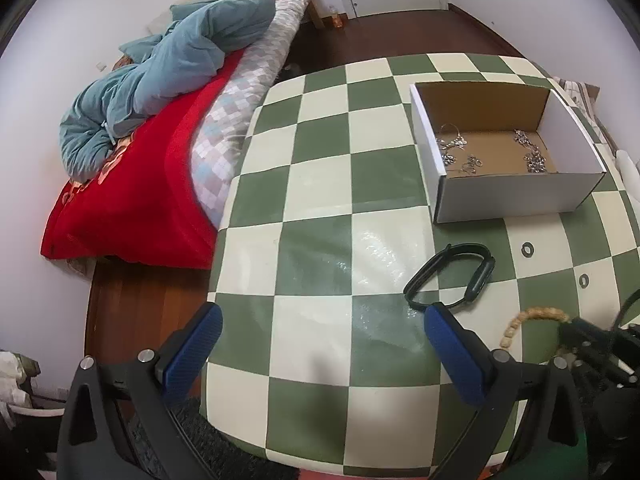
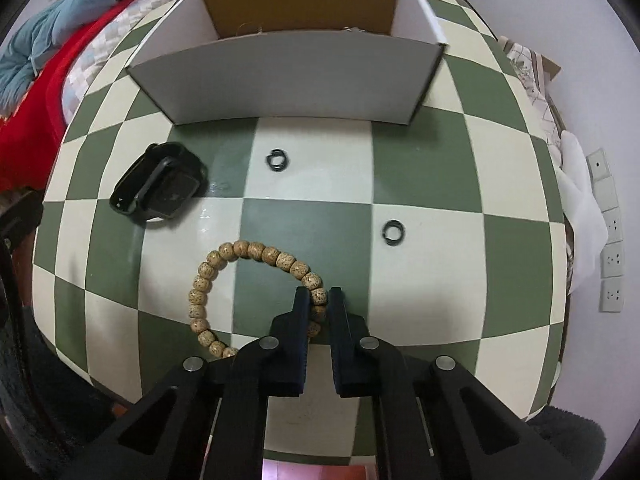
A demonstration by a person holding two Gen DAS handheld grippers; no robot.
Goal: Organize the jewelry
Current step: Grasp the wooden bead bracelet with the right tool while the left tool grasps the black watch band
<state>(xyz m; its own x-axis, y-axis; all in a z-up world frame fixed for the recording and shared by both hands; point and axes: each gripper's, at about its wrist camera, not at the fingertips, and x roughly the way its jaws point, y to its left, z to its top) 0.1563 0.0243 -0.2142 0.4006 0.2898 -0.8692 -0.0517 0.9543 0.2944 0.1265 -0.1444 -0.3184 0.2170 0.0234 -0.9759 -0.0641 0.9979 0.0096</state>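
A white cardboard box with a brown inside holds several silver chains; it also shows in the right wrist view. A wooden bead bracelet lies on the checkered table. My right gripper is shut on the bracelet's right side. A black smartwatch lies left of it; it also shows in the left wrist view. Two dark rings lie between bracelet and box. My left gripper is open and empty above the table's near left part.
A bed with a red blanket and blue quilt stands left of the table. A white cloth and wall sockets are off the table's right edge. Wooden floor lies between bed and table.
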